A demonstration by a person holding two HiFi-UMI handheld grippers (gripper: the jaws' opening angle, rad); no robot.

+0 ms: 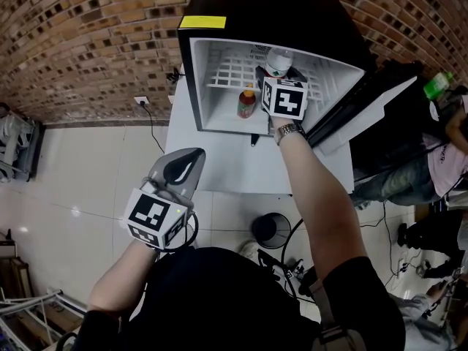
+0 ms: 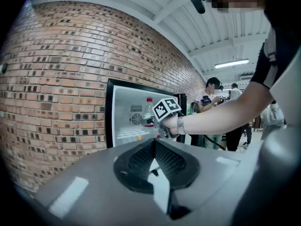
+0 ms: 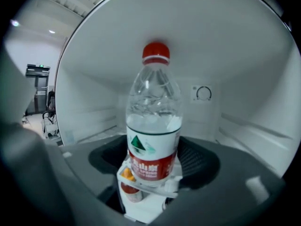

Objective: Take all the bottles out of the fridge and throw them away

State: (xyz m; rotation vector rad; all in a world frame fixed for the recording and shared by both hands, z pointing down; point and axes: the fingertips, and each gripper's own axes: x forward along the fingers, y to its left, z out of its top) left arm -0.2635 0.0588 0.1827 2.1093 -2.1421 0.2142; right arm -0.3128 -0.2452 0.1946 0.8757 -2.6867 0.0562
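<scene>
The black mini fridge (image 1: 191, 72) stands open. On its wire shelf stands a clear water bottle (image 1: 278, 59) (image 3: 154, 126) with a red cap and a red label. My right gripper (image 1: 278, 73) (image 3: 154, 150) reaches into the fridge with its jaws wide, one on each side of the bottle's lower half; I see no squeeze on it. Below the shelf stands a small orange-capped bottle (image 1: 247, 104) (image 3: 126, 181). My left gripper (image 1: 189, 161) (image 2: 153, 143) hangs outside, low and to the left, shut and empty.
The fridge sits on a white table (image 1: 219, 170), its door (image 1: 369, 112) swung open to the right. A round black bin (image 1: 272, 229) stands on the floor in front of the table. People stand at the right, a green bottle (image 1: 437, 85) near them. A brick wall is behind.
</scene>
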